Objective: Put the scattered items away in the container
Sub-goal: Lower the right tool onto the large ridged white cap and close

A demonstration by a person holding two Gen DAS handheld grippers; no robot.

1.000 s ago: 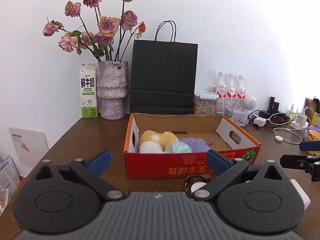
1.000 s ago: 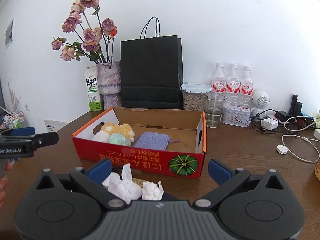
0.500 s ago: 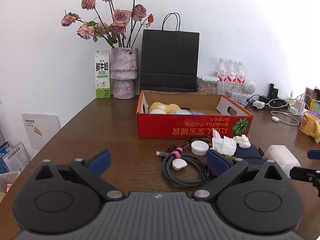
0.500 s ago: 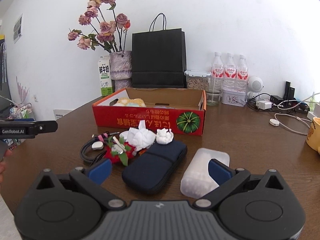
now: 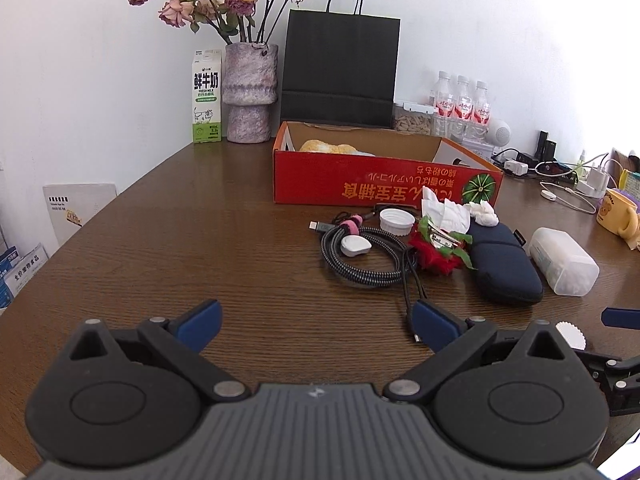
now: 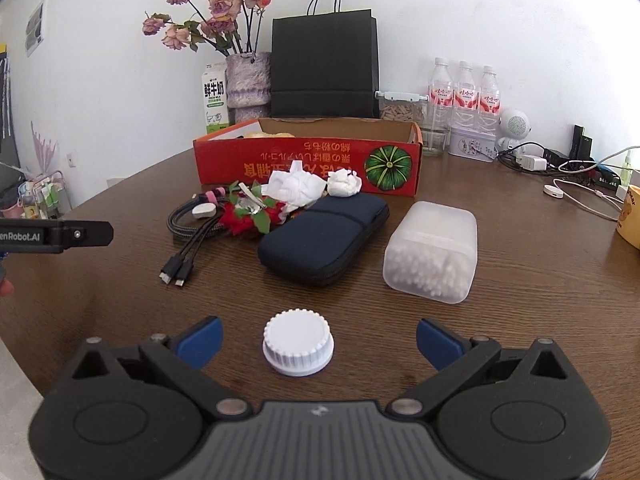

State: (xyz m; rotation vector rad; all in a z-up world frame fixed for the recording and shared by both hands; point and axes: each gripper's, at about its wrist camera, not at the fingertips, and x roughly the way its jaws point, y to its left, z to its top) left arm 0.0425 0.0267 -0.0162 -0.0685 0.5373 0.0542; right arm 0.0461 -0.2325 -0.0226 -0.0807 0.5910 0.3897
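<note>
Red cardboard box (image 6: 308, 164): open-topped, pumpkin print on its front wall, standing toward the far edge of the brown tabletop (image 5: 200, 264). A yellow plush item (image 5: 328, 147) shows above its rim.

Loose items, all outside the box, in front of its near wall:
- Crumpled white tissues (image 6: 296, 188), touching the box front.
- Navy zip pouch (image 6: 324, 236), lying flat, tissues overlapping its far end.
- Frosted plastic box of cotton swabs (image 6: 432, 252), just beside the pouch, toward the right edge.
- Red and green fabric flower (image 6: 250, 220) with a silver clip on it, against the pouch's left side.
- Coiled braided cable (image 5: 360, 256) with a pink strap, a small white oval piece resting on the coil; two plug ends trail toward the near edge.
- White lid, upturned (image 5: 397, 221), between the coil and the box.
- White ribbed cap (image 6: 298, 342), alone near the near edge.

Left claw (image 5: 316, 320): blue-tipped fingers spread wide, empty, above bare tabletop near the near edge.
Right claw (image 6: 318, 340): spread wide, gripping nothing; the ribbed cap sits between its fingers, touching neither.

Along the far edge: black paper bag (image 5: 340, 72), vase of dried roses (image 5: 250, 92), milk carton (image 5: 206, 96), three water bottles (image 6: 464, 92).
</note>
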